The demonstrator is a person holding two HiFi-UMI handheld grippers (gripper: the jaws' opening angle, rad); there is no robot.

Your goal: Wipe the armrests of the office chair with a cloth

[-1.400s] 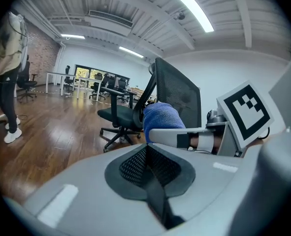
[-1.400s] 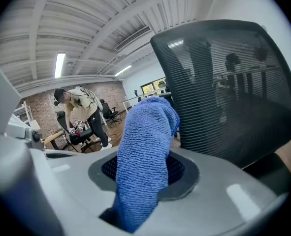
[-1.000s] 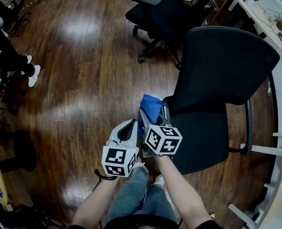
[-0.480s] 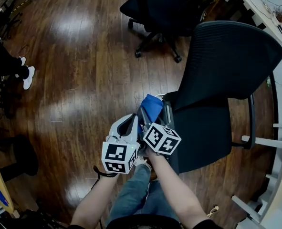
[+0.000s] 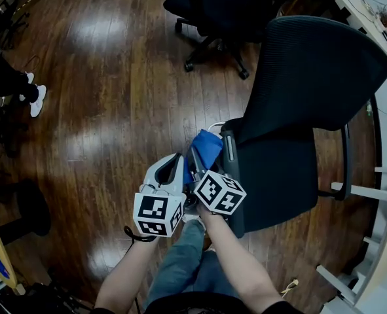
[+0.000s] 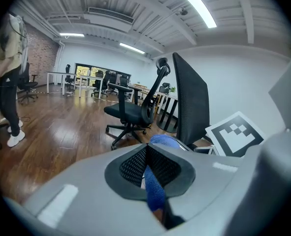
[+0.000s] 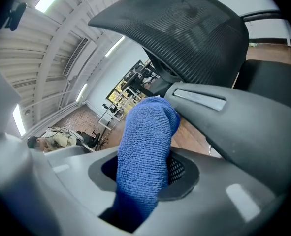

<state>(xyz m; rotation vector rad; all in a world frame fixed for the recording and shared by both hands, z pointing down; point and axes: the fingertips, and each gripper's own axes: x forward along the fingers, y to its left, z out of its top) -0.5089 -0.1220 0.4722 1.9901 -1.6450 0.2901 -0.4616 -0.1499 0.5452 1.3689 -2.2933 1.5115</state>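
Note:
A black office chair with a mesh back (image 5: pixel 317 70) stands at the right. Its left armrest (image 5: pixel 230 156) runs toward me, and it shows close up as a dark bar with a silver inlay (image 7: pixel 199 98). A blue cloth (image 5: pixel 206 149) lies bunched against that armrest's outer side. My right gripper (image 5: pixel 198 161) is shut on the blue cloth (image 7: pixel 145 132), pressing it to the armrest. Just left of it, my left gripper (image 5: pixel 176 165) is shut with a narrow strip of the cloth (image 6: pixel 153 188) between its pads. The chair's other armrest (image 5: pixel 345 162) is at the far right.
A second black office chair (image 5: pixel 222 8) stands behind on the wooden floor (image 5: pixel 114 110). A person (image 6: pixel 7 82) stands at the far left, with white shoes (image 5: pixel 36 100). A white desk (image 5: pixel 367 15) and white frame legs (image 5: pixel 376 188) line the right side.
Both grippers and the cloth stay together at the left armrest, shifted only slightly. The head view has tilted, so the chairs sit higher in the frame.

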